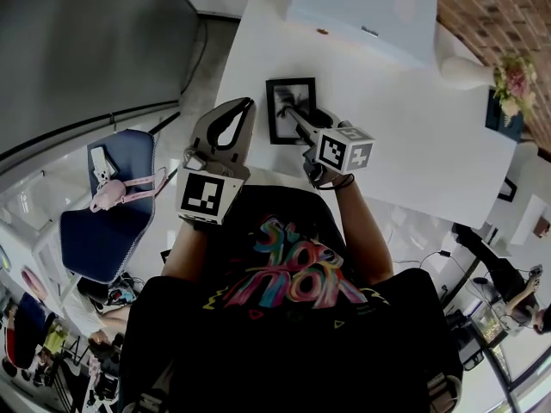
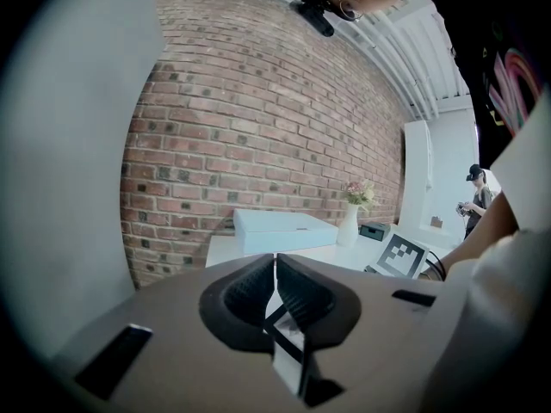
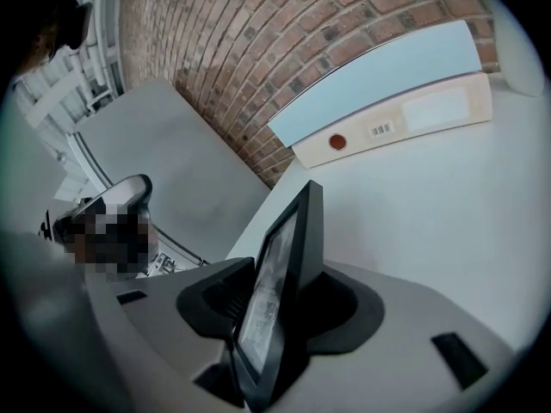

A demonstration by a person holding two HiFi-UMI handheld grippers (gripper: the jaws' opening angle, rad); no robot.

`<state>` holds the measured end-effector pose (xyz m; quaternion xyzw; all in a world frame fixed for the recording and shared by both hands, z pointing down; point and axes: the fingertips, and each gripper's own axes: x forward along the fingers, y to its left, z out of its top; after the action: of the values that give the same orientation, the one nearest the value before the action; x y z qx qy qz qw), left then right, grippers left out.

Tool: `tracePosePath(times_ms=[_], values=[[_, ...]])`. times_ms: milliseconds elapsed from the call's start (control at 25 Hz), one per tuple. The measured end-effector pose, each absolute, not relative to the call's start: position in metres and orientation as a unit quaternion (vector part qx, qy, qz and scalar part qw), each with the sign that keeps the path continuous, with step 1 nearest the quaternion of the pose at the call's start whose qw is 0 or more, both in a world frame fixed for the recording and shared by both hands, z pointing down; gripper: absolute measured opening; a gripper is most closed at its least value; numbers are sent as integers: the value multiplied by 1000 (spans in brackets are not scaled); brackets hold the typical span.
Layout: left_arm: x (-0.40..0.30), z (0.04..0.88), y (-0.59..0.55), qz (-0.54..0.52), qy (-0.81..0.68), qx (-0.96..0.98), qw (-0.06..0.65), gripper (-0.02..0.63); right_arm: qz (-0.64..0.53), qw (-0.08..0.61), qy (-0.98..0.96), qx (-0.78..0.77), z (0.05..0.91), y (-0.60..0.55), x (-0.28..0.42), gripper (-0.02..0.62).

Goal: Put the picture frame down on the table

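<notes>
Right gripper (image 1: 290,110) angled down, jaws loose around picture frame (image 1: 277,129), left gripper (image 1: 244,104) level, jaws together

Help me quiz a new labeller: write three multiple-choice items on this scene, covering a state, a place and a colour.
1. The left claw is: A wide open; B half open; C shut.
2. The black rectangular picture frame is: A in the left claw; B between the right claw's jaws; C out of every view.
3. The vase holding pink flowers is: A green; B white; C black.
Key: C, its tips meet; B, it sits between those open jaws; B, its body looks white.
</notes>
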<state>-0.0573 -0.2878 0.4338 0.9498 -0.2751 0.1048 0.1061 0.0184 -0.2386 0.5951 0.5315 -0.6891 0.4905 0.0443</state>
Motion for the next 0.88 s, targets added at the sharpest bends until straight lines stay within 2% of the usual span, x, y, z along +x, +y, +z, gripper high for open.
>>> tracePosePath(times_ms=[240,360,480,880], values=[[-58,435,-287,107,-276,949,109,29,469,54,-682,559,592,-239,27,235],[-60,437,-287,108,-276,949,109,29,464,32,-674,574,591,-241,32,256],[-63,438,-287,108,-276,949,108,29,457,-1,-669,587,586,-242,36,262],[-62,439,-283,111,-271,950,107,29,440,-41,-651,618,578,-235,59,268]])
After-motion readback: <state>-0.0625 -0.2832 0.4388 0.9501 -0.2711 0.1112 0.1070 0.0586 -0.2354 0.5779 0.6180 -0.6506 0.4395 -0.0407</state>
